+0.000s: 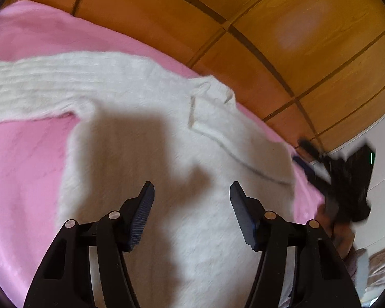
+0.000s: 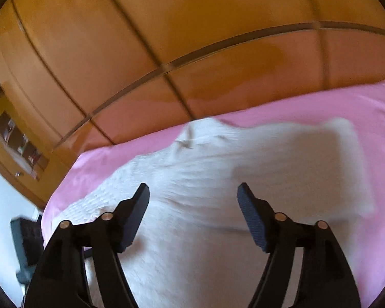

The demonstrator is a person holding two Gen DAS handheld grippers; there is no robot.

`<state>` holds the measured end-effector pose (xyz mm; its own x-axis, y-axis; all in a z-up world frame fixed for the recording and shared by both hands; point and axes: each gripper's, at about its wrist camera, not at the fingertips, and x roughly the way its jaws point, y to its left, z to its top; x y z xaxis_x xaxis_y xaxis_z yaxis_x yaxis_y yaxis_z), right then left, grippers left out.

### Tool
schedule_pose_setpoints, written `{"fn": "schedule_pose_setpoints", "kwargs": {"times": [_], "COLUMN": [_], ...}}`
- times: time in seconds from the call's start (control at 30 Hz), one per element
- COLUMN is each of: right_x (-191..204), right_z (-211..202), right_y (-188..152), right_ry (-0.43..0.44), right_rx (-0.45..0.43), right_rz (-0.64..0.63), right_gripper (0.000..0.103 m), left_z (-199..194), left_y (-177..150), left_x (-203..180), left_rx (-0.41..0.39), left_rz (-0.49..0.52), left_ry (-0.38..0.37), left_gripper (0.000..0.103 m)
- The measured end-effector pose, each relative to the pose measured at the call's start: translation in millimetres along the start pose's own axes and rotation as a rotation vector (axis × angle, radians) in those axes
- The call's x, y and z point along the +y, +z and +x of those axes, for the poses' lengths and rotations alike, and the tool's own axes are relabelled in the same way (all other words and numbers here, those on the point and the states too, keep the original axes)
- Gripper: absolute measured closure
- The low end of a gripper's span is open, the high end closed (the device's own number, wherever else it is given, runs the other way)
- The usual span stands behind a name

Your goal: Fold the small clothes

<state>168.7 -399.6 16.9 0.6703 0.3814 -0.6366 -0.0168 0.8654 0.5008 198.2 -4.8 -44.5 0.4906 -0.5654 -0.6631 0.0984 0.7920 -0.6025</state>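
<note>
A white knit sweater [image 1: 141, 141] lies flat on a pink blanket [image 1: 25, 166]. In the left wrist view one sleeve [image 1: 38, 84] stretches out to the left, and a folded flap [image 1: 218, 118] lies over the right shoulder. My left gripper [image 1: 192, 190] hovers open over the sweater's body with nothing between its fingers. The right gripper [image 1: 306, 154] shows blurred at the sweater's right edge. In the right wrist view the sweater [image 2: 205, 169] has a sleeve [image 2: 308, 159] folded across it. My right gripper [image 2: 193, 190] stands open above it, holding nothing.
A wooden wardrobe [image 1: 269, 38] with panelled doors runs close behind the bed [image 2: 166, 25]. The pink blanket [image 2: 320, 102] extends around the sweater. A dark object [image 2: 25, 243] sits off the bed's left edge, below an open shelf [image 2: 18, 148].
</note>
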Motion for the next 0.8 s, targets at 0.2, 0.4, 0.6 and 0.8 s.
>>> {"fn": "schedule_pose_setpoints", "kwargs": {"times": [0.2, 0.4, 0.6, 0.8], "right_x": [-77, -136, -146, -128], "right_z": [-75, -112, -106, -87], "right_y": [-27, -57, -56, -40], "right_ry": [-0.120, -0.211, -0.218, -0.201], "right_rx": [-0.027, -0.017, -0.022, -0.059], "right_rz": [0.096, 0.219, 0.250, 0.224], "right_gripper": [0.030, 0.028, 0.028, 0.031], "left_z": [56, 127, 92, 37], "left_y": [32, 60, 102, 121], "left_x": [-14, -30, -60, -50], "left_rx": [0.054, 0.133, -0.019, -0.167], "left_rz": [-0.018, -0.049, -0.032, 0.005], "left_ry": [-0.006, -0.008, -0.117, -0.048], "left_gripper": [0.042, 0.082, 0.099, 0.099]}}
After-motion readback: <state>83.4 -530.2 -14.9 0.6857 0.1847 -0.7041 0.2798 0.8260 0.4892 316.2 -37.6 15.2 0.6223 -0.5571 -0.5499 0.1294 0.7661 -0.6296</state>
